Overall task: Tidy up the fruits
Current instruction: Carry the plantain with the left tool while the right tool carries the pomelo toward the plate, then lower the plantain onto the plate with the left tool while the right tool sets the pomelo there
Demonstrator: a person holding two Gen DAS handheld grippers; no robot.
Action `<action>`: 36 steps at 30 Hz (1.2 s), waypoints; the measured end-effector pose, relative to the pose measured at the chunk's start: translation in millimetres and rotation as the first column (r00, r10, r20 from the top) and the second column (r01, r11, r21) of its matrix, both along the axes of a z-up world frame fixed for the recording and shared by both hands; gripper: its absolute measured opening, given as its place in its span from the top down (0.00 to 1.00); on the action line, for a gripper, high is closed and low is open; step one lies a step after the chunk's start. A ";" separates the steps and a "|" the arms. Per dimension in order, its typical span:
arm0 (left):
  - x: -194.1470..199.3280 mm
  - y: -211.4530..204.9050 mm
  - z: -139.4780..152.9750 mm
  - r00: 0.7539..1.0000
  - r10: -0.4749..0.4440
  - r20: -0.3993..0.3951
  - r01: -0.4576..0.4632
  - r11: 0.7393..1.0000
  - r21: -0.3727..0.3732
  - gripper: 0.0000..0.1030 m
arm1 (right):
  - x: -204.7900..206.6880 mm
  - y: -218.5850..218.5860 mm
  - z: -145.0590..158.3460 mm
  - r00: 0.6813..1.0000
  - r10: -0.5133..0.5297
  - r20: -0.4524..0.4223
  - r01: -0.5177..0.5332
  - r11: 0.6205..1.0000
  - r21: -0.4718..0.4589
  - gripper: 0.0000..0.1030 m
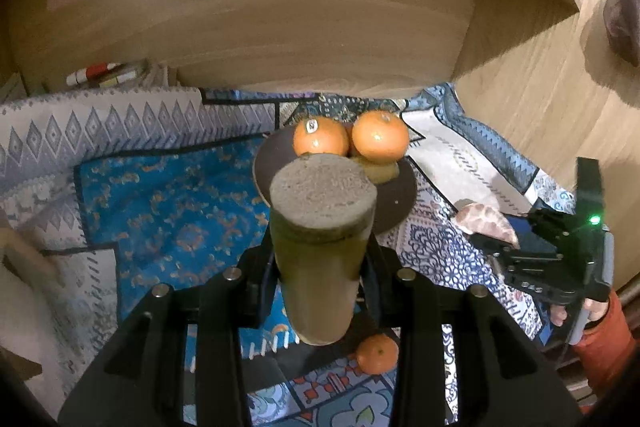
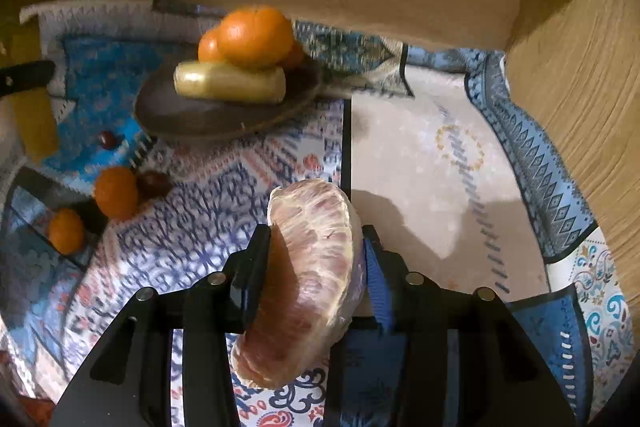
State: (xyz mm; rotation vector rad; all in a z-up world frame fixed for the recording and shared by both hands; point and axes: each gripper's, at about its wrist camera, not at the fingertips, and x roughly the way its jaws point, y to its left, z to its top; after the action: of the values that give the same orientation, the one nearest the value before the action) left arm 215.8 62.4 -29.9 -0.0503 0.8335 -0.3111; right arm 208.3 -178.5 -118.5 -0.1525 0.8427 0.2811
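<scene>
Above the patterned cloth (image 2: 248, 187) that covers the bench, both claws are loaded and face the dark plate (image 1: 394, 205). The left claw (image 1: 322, 263) is clamped on a yellowish cut cylinder of fruit (image 1: 322, 227), its pale flat end toward the camera, just short of the plate's near rim. The right claw (image 2: 316, 267) grips a peeled pink citrus segment (image 2: 312, 267) over the cloth, well apart from the plate and to its right. On the plate lie two oranges (image 1: 380, 137) and another yellowish piece (image 2: 230, 83). The step in hand looks like carrying fruit to the plate. Next, each claw would need to reach a bare part of the plate, lower, and open gently; the soft segment may stick or tear. Loose mandarins (image 2: 116, 191) and small dark fruits (image 2: 154, 183) wait on the cloth, seemingly yet to be gathered.
</scene>
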 end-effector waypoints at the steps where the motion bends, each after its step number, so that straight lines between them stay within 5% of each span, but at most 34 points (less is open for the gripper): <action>1: 1.8 0.8 0.9 1.000 0.002 0.002 -0.002 1.000 -0.002 0.65 | -0.4 0.1 5.4 1.000 0.003 0.014 -0.003 1.000 0.007 0.60; 15: 42.3 -7.9 0.7 1.000 0.002 0.009 -0.002 1.000 0.015 0.65 | 18.8 17.8 64.7 0.982 0.048 0.183 -0.059 0.997 0.052 0.60; 36: 127.7 -35.1 -45.5 0.995 -0.037 -0.088 0.044 0.996 0.080 0.65 | 64.5 33.1 66.2 0.980 0.099 0.170 -0.114 0.990 0.081 0.60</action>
State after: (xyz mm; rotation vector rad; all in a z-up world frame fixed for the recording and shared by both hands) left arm 343.6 27.3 -75.4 0.0302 0.9332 -0.3140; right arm 272.8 -145.5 -52.3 -0.1350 0.6561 0.4011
